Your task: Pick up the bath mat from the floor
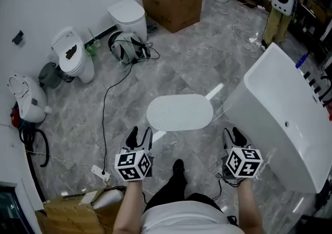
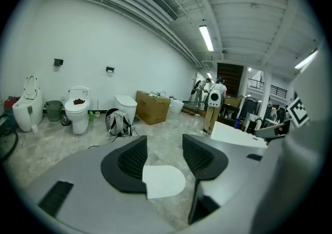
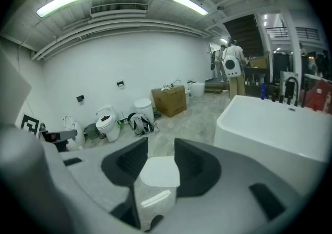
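Observation:
A white oval bath mat [image 1: 179, 112] lies flat on the grey marble floor, right in front of the person. It shows between the jaws in the left gripper view [image 2: 163, 181] and in the right gripper view [image 3: 160, 171], lying far below them. My left gripper [image 1: 140, 135] hangs in the air just near-left of the mat, my right gripper [image 1: 233, 135] near-right of it. Both stand open with nothing between the jaws.
A white bathtub [image 1: 290, 119] stands close on the right. Toilets [image 1: 72, 56] line the left wall, with a bag [image 1: 124, 46] and a cardboard box [image 1: 171, 2] beyond. A black cable [image 1: 105, 108] and power strip [image 1: 99, 171] lie left of the mat. People stand far off [image 2: 212, 98].

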### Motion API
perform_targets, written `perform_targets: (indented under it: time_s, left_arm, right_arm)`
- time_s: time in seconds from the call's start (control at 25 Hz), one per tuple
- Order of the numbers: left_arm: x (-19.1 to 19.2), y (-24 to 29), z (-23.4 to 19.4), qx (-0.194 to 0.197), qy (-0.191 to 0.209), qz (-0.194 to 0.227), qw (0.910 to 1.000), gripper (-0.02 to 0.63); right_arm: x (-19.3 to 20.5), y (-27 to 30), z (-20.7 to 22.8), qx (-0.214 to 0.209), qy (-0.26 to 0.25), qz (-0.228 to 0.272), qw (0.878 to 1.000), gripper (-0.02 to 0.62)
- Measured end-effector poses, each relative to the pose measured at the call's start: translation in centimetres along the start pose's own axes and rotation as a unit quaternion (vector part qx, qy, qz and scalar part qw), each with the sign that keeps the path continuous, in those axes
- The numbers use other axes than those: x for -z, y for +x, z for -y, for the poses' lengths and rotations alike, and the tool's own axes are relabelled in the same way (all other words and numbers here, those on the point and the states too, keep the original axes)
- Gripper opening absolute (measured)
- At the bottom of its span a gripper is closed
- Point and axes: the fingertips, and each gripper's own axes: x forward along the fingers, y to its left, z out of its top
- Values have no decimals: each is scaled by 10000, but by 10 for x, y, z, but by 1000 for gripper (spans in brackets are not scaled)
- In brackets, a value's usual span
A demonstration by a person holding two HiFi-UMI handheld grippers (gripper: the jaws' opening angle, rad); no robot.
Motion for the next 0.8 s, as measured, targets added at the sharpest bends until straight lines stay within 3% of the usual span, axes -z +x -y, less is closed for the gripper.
perform_targets:
  time_s: [0.4,0.8]
  left_arm:
    - [-20,76,-29,28,-98,-126,9999,222]
    - [7,126,-62,-421,-310,-519,9973,227]
  right_arm:
    - [-30,72,9,156,84,-75,9998,160]
    - [-29,170,-3,-365,-167,-567,9976,160]
